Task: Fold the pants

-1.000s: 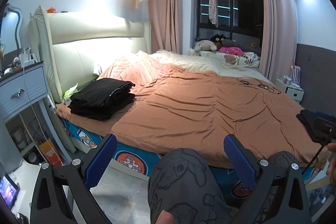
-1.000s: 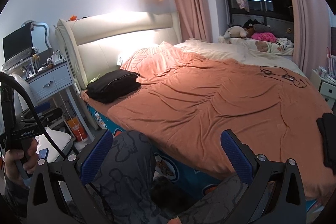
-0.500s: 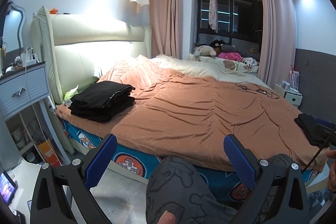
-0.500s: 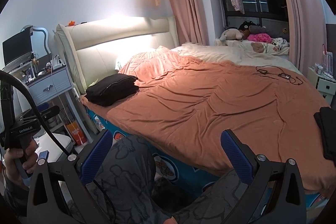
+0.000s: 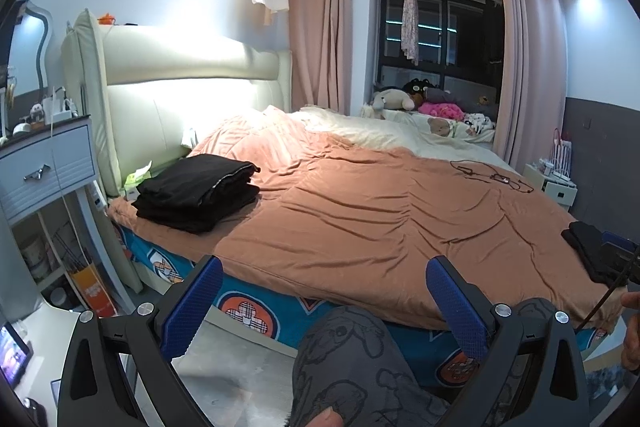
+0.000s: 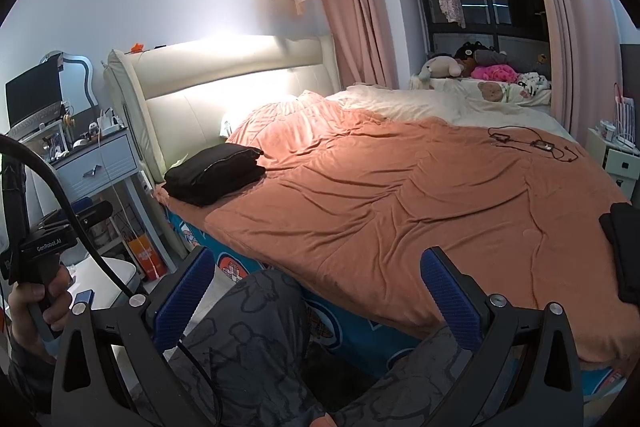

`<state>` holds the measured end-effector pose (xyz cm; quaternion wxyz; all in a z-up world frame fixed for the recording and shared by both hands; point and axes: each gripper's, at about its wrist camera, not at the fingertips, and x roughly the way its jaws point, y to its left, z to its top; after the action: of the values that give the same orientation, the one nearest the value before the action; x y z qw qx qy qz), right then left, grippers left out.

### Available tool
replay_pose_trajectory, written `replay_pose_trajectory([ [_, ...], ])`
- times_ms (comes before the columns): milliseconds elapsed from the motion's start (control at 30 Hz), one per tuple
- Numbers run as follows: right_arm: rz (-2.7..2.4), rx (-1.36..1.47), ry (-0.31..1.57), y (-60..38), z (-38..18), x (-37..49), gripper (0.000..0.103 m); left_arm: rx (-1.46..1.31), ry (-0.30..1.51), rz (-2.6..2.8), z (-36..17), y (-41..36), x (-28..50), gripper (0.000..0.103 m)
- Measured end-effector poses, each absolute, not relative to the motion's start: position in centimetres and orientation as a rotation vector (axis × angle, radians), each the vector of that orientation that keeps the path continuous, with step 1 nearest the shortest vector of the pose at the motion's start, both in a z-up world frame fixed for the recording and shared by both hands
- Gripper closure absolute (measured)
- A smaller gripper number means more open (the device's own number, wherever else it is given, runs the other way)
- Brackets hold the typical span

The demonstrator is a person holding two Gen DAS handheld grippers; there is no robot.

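Note:
A stack of folded black pants (image 5: 196,193) (image 6: 216,173) lies on the near left corner of the orange bedspread (image 5: 380,219) (image 6: 400,211), by the headboard. A second black garment (image 5: 586,251) (image 6: 624,247) rests at the bed's right edge, partly cut off by the frame. My left gripper (image 5: 322,287) is open and holds nothing, short of the bed's near side. My right gripper (image 6: 316,279) is likewise open and holds nothing. Both hover above a person's knees in grey patterned trousers (image 5: 352,359) (image 6: 248,331). Neither touches any cloth.
A pale blue nightstand (image 5: 44,163) (image 6: 96,159) stands left of the bed. A black cable (image 5: 492,177) (image 6: 532,143) lies on the far right of the spread. Plush toys (image 5: 420,101) sit by the window. A hand grips the left gripper's handle (image 6: 40,267).
Both views have tilted up and drawn back slightly, so the bed sits lower in frame. The pants stack has not moved, and both grippers stay open.

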<state>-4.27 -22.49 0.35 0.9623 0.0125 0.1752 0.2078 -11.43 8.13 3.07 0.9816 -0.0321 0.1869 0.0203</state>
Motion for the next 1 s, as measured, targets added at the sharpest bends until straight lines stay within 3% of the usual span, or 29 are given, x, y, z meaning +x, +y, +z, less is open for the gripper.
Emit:
replay_pose_trajectory([
  [1000, 0.419, 0.039, 0.367, -22.76, 0.14, -3.93, 0.000, -0.062, 0.374, 0.079, 2.96, 8.17, -11.37, 0.001],
])
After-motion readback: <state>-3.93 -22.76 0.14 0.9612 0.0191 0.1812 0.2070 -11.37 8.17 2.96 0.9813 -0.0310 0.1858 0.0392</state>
